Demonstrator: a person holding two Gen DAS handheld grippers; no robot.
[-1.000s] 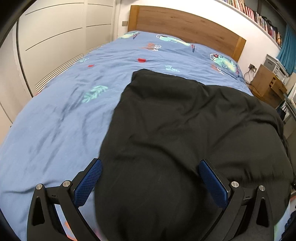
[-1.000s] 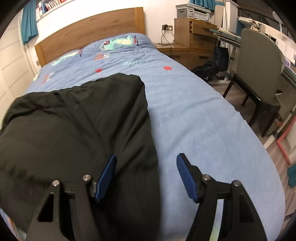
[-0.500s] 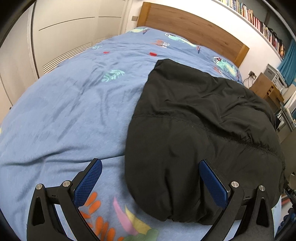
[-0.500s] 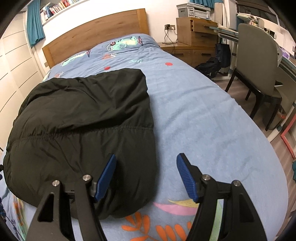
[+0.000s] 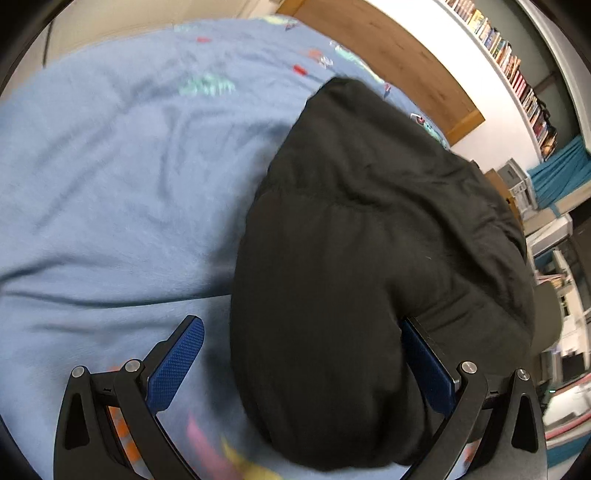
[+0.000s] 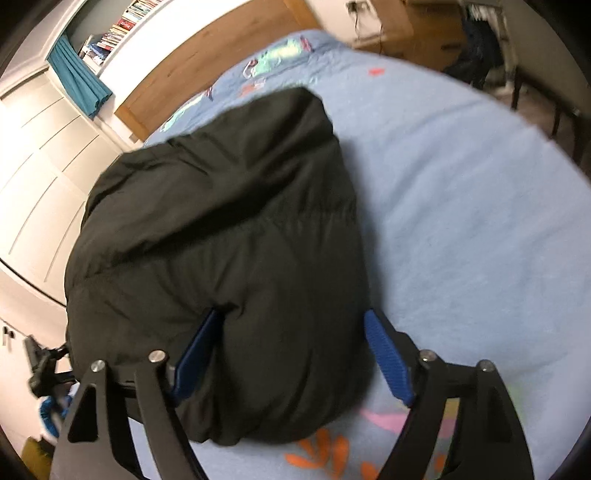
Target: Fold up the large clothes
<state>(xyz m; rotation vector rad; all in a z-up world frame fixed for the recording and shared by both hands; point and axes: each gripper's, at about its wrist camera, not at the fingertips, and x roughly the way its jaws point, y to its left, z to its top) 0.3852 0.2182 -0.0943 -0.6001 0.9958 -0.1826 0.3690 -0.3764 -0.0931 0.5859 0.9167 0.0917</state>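
A black padded jacket (image 5: 369,240) lies folded in a thick bundle on the blue bedspread (image 5: 110,184); it also shows in the right wrist view (image 6: 240,240). My left gripper (image 5: 303,354) is open, its jaws straddling the jacket's near left corner, the right pad (image 5: 424,369) pressing into the fabric. My right gripper (image 6: 291,347) is open, its jaws straddling the jacket's near right corner, the left pad (image 6: 195,354) dug into a crease. Neither is closed on the cloth.
The wooden headboard (image 5: 388,48) and a bookshelf (image 5: 517,74) are beyond the bed. White wardrobe doors (image 6: 40,166) stand to the left, a chair and bedside cabinet (image 6: 406,22) to the right. The bedspread (image 6: 461,203) extends right of the jacket.
Both grippers have moved forward and down onto the jacket's near edge, so its two near corners now sit between the open jaws. The views are blurred from motion.
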